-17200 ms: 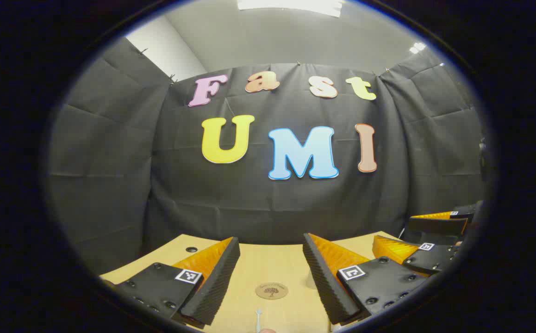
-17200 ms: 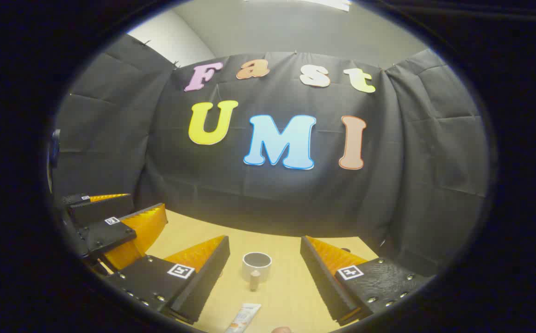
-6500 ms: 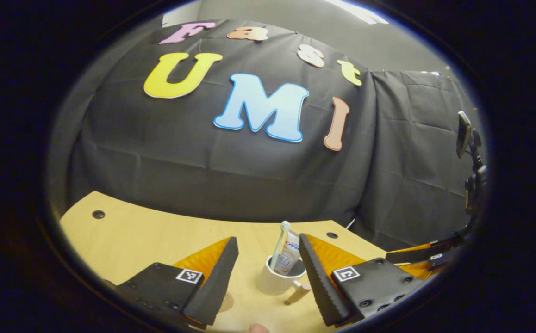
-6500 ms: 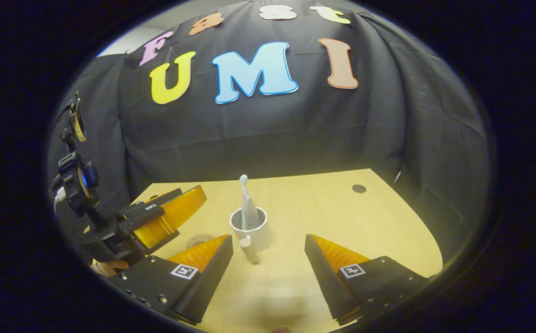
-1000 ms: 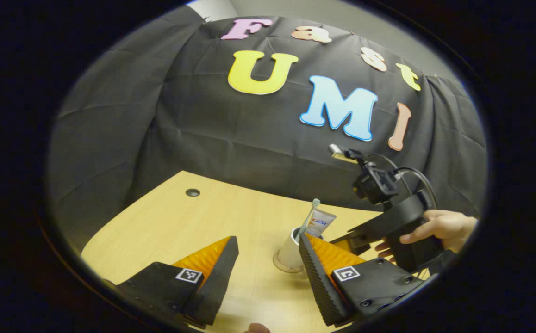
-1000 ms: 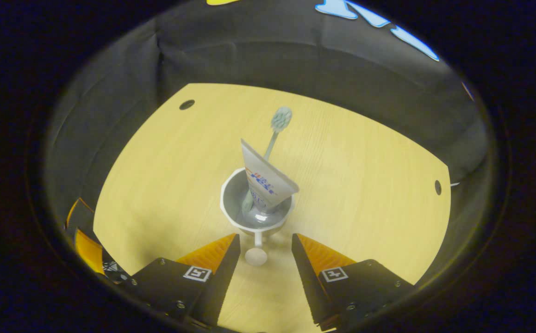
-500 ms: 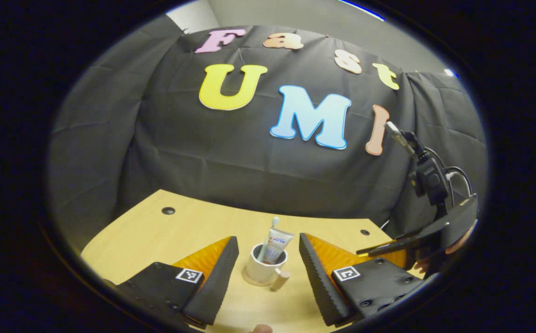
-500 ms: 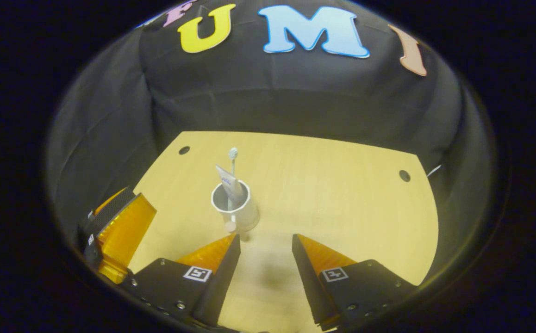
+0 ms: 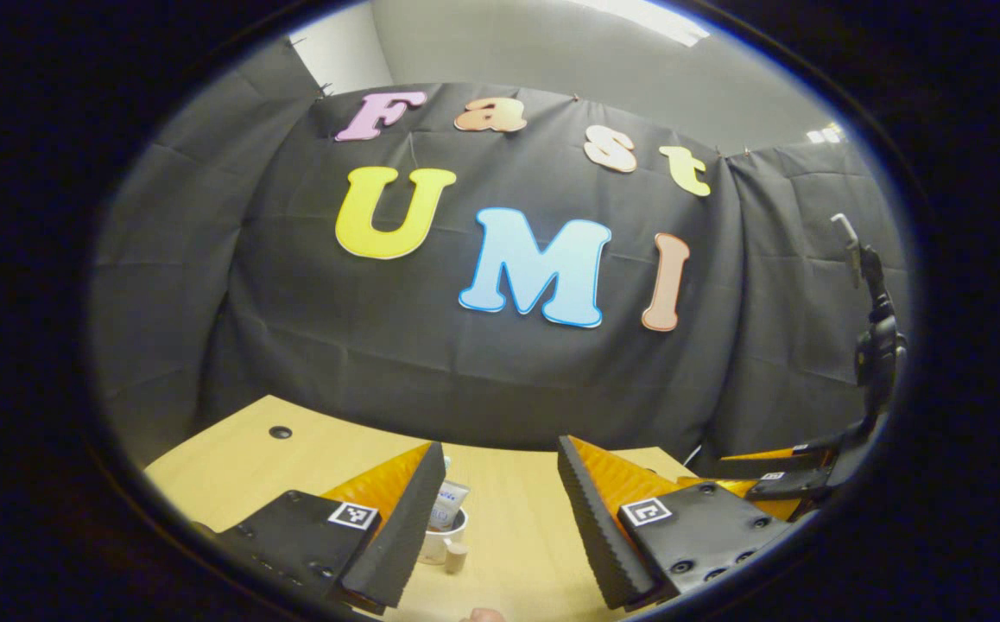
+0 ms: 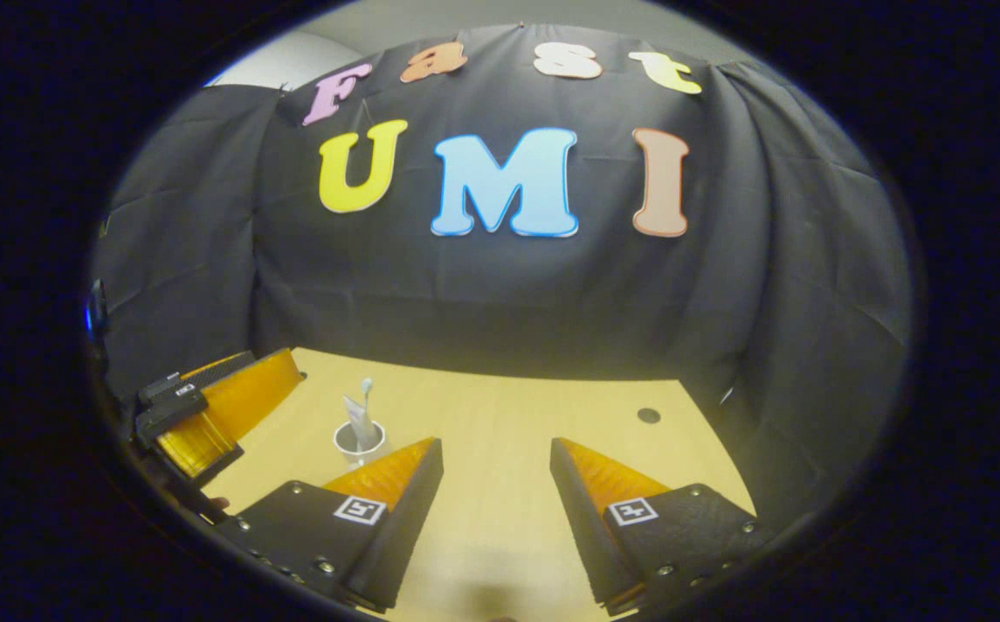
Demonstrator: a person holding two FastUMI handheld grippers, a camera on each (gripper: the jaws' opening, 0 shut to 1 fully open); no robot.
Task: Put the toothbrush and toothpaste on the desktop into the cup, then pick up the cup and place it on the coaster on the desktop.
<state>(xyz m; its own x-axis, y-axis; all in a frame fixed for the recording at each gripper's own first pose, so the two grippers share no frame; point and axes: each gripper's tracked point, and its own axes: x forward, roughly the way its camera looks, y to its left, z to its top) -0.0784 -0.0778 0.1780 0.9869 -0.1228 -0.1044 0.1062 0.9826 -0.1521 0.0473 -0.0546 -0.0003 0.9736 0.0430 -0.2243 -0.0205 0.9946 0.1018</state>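
Observation:
The white cup [image 10: 358, 442] stands on the wooden table [image 10: 509, 406], with the toothpaste tube [image 10: 354, 415] and the toothbrush [image 10: 366, 385] upright in it. My right gripper [image 10: 496, 449] is open and empty, back from the cup, which lies to its left. In the left gripper view the cup [image 9: 441, 546] with its toothpaste [image 9: 446, 507] is half hidden behind my left finger. My left gripper [image 9: 500, 453] is open and empty, just short of the cup. Each gripper shows in the other's view: left gripper [image 10: 267, 367], right gripper [image 9: 712, 468].
Cable holes mark the table near its far corners [image 10: 648, 415] [image 9: 280, 432]. The black cloth wall rises right behind the table's far edge. Bare tabletop lies ahead of the right gripper.
The right gripper has pulled back and tilted up, away from the cup. The left gripper has also drawn back and tilted up. The cup stays standing with both items in it.

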